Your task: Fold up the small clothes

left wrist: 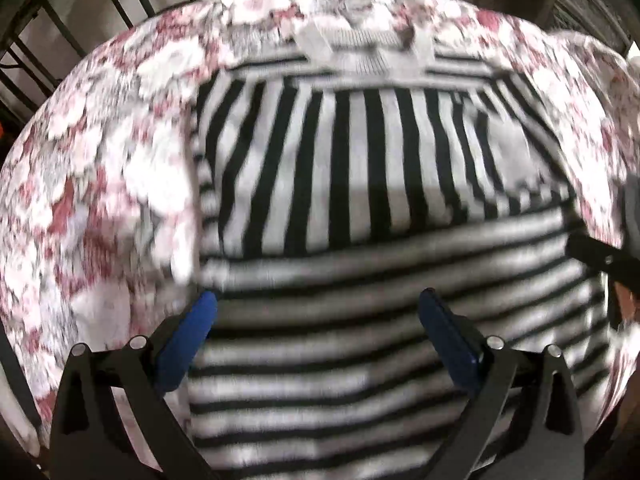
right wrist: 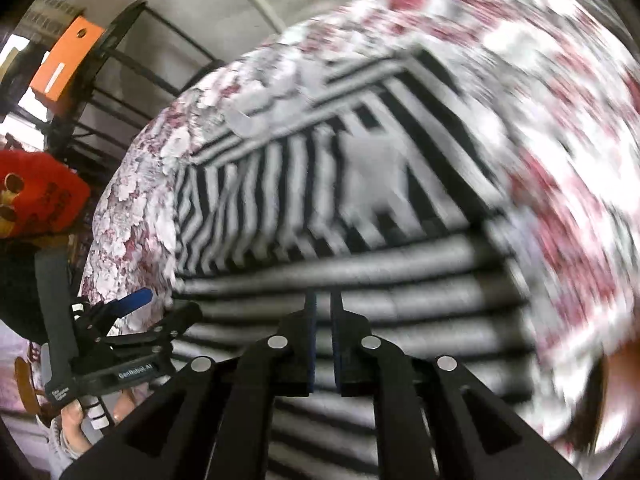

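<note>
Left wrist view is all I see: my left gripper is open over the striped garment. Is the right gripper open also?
Observer: No. The right gripper has its fingers almost together, only a thin slit between them, over the striped garment. Whether it pinches cloth, I cannot tell.
Operator: What stands beyond the floral cloth?
Observer: The right wrist view shows an orange box on a dark rack, left of the floral cloth.

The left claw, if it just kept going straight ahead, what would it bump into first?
Probably the striped shirt. The left claw is open and points across the shirt lying on the flowery cloth. The picture is blurry, so how far above the shirt it is stays unclear.
</note>
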